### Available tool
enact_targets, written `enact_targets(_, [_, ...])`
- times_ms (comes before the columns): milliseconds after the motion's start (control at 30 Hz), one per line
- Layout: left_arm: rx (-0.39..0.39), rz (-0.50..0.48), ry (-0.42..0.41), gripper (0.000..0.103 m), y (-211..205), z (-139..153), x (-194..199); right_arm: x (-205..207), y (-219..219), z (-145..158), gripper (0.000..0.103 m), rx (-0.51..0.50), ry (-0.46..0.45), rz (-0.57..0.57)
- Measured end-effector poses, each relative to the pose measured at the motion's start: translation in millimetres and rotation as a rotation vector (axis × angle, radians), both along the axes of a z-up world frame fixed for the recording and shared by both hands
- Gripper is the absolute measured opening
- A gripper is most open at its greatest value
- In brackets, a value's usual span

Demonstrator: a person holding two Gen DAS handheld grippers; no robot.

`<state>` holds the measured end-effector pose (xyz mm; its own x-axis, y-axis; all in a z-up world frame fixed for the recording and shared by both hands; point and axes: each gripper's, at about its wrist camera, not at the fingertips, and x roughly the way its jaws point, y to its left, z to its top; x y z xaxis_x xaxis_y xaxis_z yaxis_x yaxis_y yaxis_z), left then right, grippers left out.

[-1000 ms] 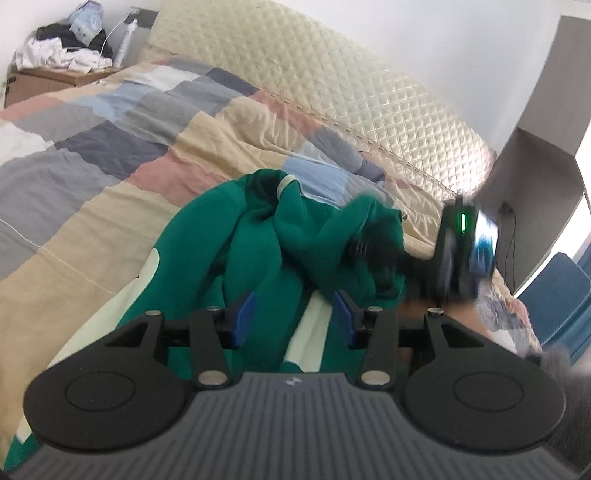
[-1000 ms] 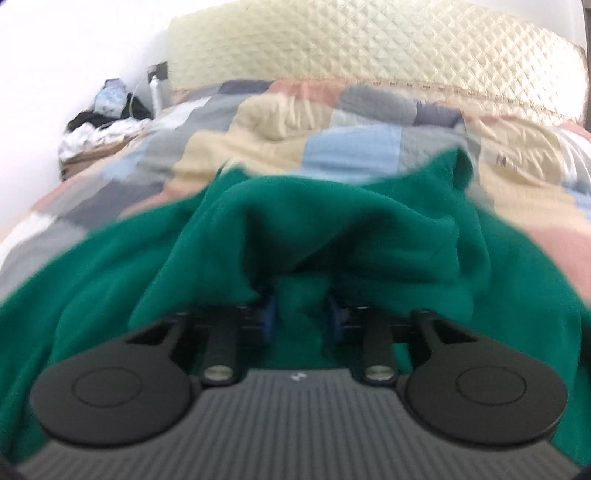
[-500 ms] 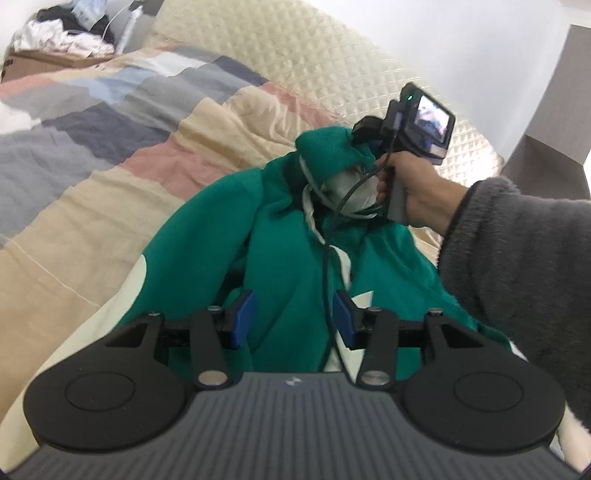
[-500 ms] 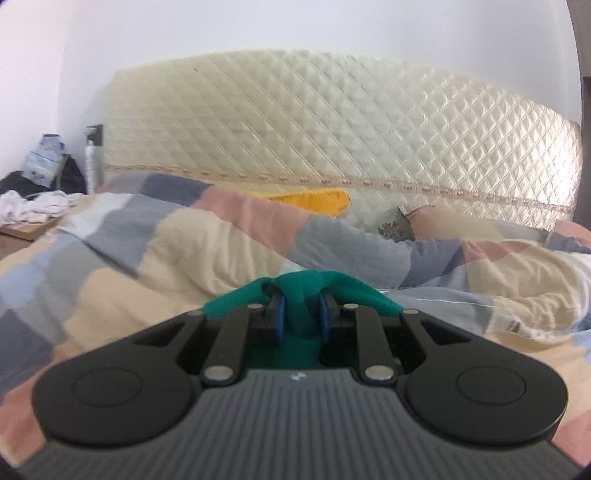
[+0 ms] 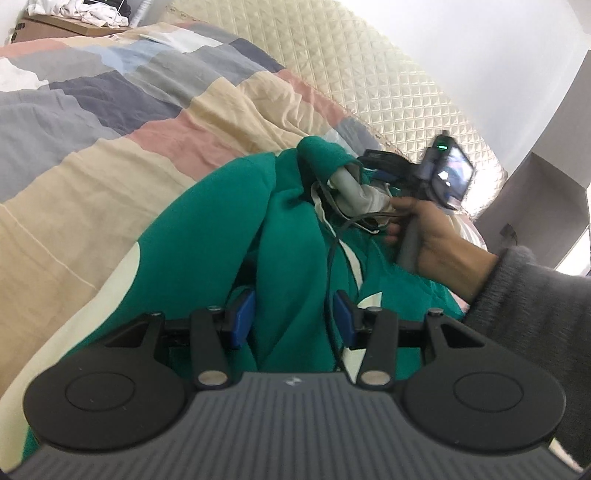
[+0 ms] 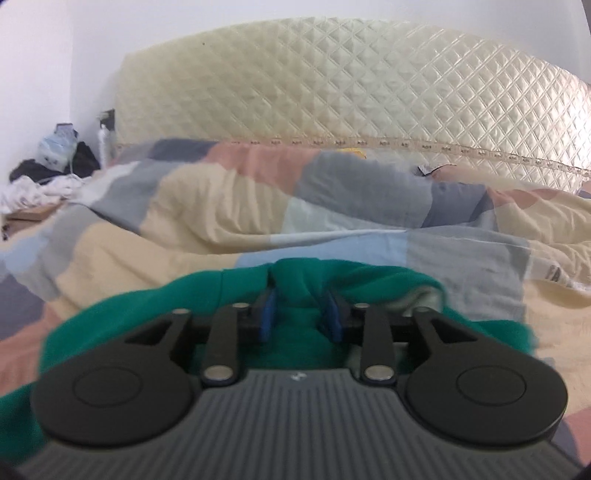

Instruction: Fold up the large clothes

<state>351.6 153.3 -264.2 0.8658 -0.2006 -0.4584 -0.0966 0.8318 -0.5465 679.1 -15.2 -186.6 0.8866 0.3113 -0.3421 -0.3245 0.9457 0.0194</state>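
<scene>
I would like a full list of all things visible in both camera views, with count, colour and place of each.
green garment: one, green with cream parts, crumpled on the bed, bunched between both tongs
quilt: one, patchwork of beige, pink, grey and blue, covering the bed
headboard: one, cream, quilted, behind the bed
clothes pile: one heap, white and dark, on the bedside stand at far left
cardboard box: one, brown, beside the bed
left tongs: black with blue pads, open around a green fold
right tongs: black with blue pads, shut on green cloth
right hand: one, grey sleeve, gripping the handle
</scene>
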Motion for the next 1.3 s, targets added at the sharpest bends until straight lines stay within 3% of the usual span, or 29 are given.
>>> enact_targets(33, [0.013, 0.003, -0.001, 0.052, -0.9, 2.5, -1.3, -7.0, -5.7, 6.2, 0.048, 0.017, 0.005, 0.008])
enact_targets(267, [0.056, 0.03, -0.006, 0.052, -8.3, 24.3, -24.6, -84.5, -47.8, 45.2, 0.048, 0.02, 0.051, 0.068])
enact_targets(633, [0.172, 0.083, 0.004, 0.052, -32.0, 78.1, -106.8, -289.1, -100.9, 88.9, 0.048, 0.012, 0.053, 0.179])
enact_targets(900, [0.21, 0.149, 0.064, 0.052, -23.4, 90.9, -155.3, -430.9, -102.9, 72.1, 0.048, -0.055, 0.116, 0.313])
enact_targets(1067, [0.201, 0.184, 0.158, 0.052, -11.9, 81.4, -174.1, -469.5, -82.5, 53.9, 0.048, -0.045, 0.181, 0.46])
enact_targets(1167, [0.215, 0.196, 0.23, 0.053, -8.1, 72.0, -181.5, -483.3, -64.2, 39.1, 0.062, -0.048, 0.239, 0.59])
enact_targets(1233, [0.196, 0.216, 0.248, 0.055, -6.4, 69.2, -185.3, -492.4, -52.5, 29.9, 0.078, -0.075, 0.245, 0.667])
enact_targets(1300, [0.198, 0.233, 0.255, 0.06, -8.7, 68.1, -186.2, -499.4, -44.9, 22.6, 0.081, -0.094, 0.246, 0.719])
